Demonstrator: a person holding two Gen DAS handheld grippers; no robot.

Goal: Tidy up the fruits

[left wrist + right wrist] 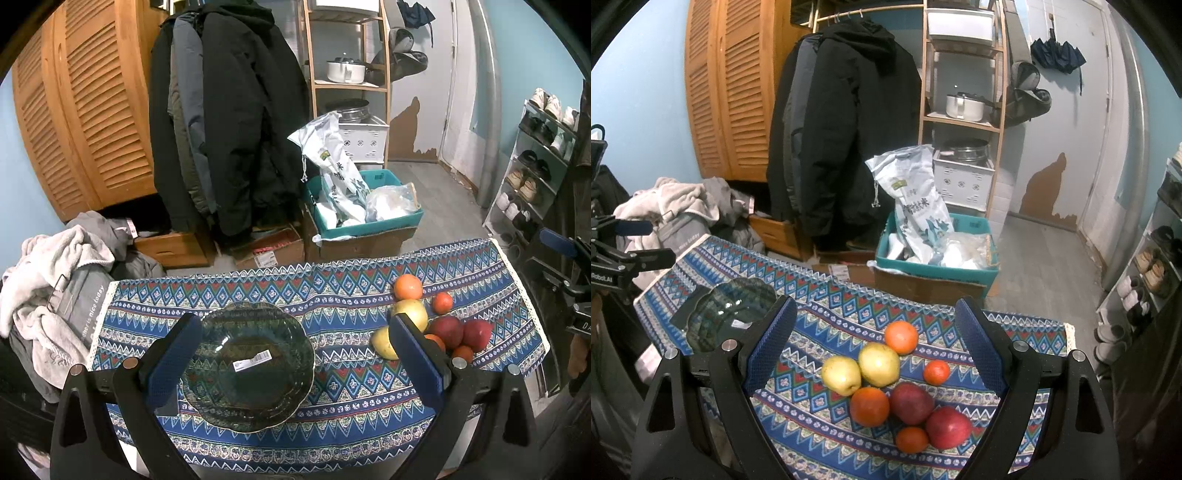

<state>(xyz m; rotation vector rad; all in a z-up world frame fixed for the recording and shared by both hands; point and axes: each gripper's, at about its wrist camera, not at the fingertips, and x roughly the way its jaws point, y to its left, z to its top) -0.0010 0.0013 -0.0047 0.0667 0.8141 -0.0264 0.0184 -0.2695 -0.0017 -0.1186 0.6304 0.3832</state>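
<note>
A dark green glass plate (251, 365) lies on the patterned cloth, and my left gripper (295, 354) hovers open above it with nothing held. To its right is a cluster of fruit: an orange (407, 287), a yellow apple (410, 312), a red apple (447, 331) and small tangerines. In the right wrist view my right gripper (877, 343) is open above that same cluster: two yellow apples (878, 363), oranges (901, 336), two red apples (911, 403) and tangerines (936, 372). The plate (729, 314) shows at the left there.
The small table (351, 424) with the blue patterned cloth stands in a cluttered room. Beyond its far edge are a teal crate (364, 206) on cardboard boxes, hanging dark coats (229, 122), a laundry pile (55, 280) at left and a shoe rack (535, 166) at right.
</note>
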